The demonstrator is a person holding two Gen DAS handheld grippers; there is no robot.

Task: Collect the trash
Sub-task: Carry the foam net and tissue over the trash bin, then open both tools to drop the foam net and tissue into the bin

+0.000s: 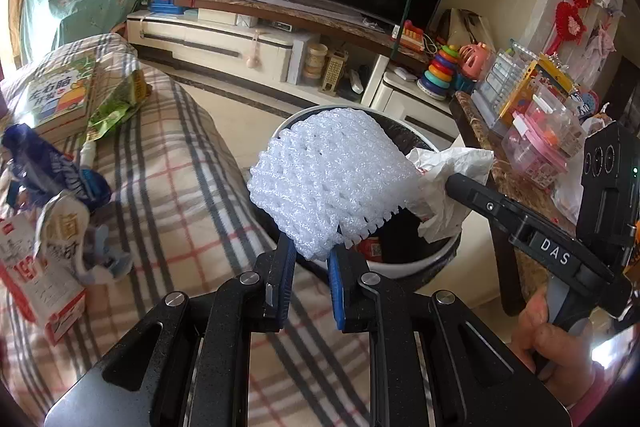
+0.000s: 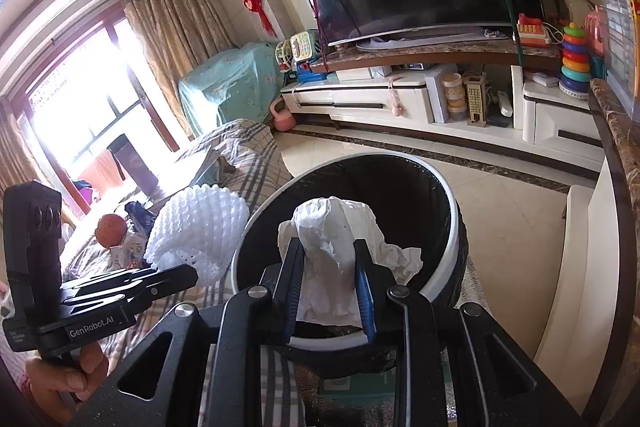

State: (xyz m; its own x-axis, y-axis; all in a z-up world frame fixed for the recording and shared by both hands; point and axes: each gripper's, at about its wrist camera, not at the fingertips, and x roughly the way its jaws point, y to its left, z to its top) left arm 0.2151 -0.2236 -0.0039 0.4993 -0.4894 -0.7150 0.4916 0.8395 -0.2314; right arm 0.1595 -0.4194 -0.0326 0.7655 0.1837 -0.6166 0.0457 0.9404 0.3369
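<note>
My left gripper (image 1: 312,251) is shut on a white foam fruit net (image 1: 328,183) and holds it over the near rim of the round white trash bin (image 1: 404,267) with a black liner. The net also shows in the right wrist view (image 2: 196,227), left of the bin (image 2: 448,247). My right gripper (image 2: 328,247) is shut on a crumpled white paper tissue (image 2: 336,247) and holds it above the bin's opening. In the left wrist view the tissue (image 1: 448,183) hangs at the right gripper's tip (image 1: 452,183). A red wrapper (image 1: 370,247) lies inside the bin.
A plaid blanket (image 1: 180,187) covers the couch at left, with books (image 1: 56,95), a green packet (image 1: 116,107), blue wrappers (image 1: 48,163) and a red-and-white carton (image 1: 36,279). A marble side table (image 1: 516,183) with boxes stands right. The TV stand (image 2: 400,99) lies beyond.
</note>
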